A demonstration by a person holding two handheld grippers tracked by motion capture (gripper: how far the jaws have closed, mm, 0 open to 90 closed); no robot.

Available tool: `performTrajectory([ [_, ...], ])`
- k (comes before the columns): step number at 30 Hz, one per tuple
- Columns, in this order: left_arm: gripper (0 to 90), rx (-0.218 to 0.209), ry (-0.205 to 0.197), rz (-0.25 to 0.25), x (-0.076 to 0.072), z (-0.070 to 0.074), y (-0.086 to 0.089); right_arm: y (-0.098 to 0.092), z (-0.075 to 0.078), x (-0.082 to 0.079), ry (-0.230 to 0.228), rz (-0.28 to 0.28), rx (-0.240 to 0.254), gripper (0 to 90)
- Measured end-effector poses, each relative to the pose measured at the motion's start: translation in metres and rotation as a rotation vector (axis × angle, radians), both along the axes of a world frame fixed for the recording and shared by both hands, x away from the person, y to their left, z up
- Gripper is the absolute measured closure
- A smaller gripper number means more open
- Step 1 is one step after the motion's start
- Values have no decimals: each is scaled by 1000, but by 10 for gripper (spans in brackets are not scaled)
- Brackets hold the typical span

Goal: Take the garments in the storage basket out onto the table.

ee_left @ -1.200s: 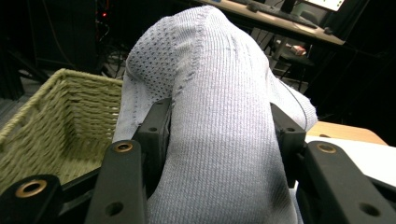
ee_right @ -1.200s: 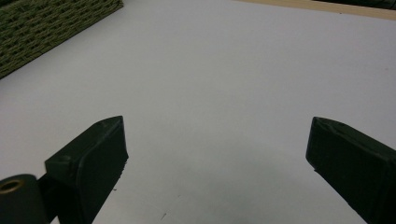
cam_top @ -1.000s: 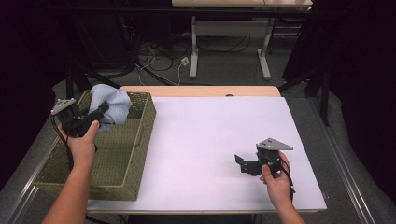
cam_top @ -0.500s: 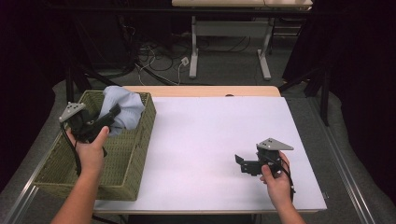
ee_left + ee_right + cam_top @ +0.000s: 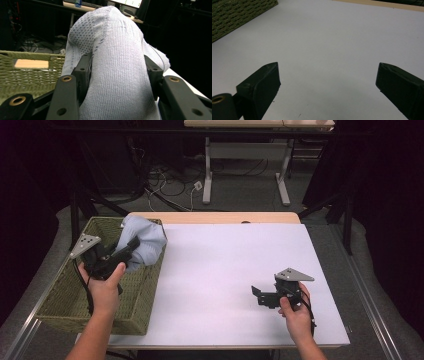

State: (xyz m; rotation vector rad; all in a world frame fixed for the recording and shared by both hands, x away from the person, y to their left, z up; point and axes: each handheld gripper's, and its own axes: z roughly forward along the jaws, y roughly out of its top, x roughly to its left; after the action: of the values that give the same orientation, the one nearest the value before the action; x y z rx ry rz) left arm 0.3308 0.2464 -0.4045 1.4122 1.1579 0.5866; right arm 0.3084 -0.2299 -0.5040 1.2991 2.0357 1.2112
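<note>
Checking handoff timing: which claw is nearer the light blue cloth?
Left. The left claw is shut on the light blue cloth, holding it over the green basket. The right claw sits open on the white table, far across from it.

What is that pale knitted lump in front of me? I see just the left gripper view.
Observer: A light blue cloth, held up over the far end of a green woven basket by the left gripper, as the high view shows.
Operator: Where does that basket sit?
Observer: At the left edge of a white table, partly overhanging it.
Operator: Is the other hand doing anything?
Observer: The right gripper rests low over bare white table near the right front corner, its jaws wide apart with nothing between them.
</note>
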Motion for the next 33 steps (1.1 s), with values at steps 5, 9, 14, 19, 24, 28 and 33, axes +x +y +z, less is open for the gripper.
performTrajectory([
  [5,524,-14,5,-30,-6,1,-11,0,0,0,-6,-1,2,51],
  [9,524,-12,3,-38,-9,2,-17,0,0,0,-8,2,-2,51],
  [14,524,-19,-4,-59,-12,5,-27,0,1,0,-11,2,-3,51],
  [19,526,-9,-9,-86,-15,8,-41,-1,1,0,-17,1,-3,51],
  [24,527,-1,-15,-114,-16,10,-53,-1,2,-1,-20,3,-1,51],
  [28,528,1,-15,-138,-17,11,-64,-1,3,-1,-19,2,1,51],
  [33,530,10,-15,-166,-17,9,-77,-2,4,-2,-14,-2,1,51],
])
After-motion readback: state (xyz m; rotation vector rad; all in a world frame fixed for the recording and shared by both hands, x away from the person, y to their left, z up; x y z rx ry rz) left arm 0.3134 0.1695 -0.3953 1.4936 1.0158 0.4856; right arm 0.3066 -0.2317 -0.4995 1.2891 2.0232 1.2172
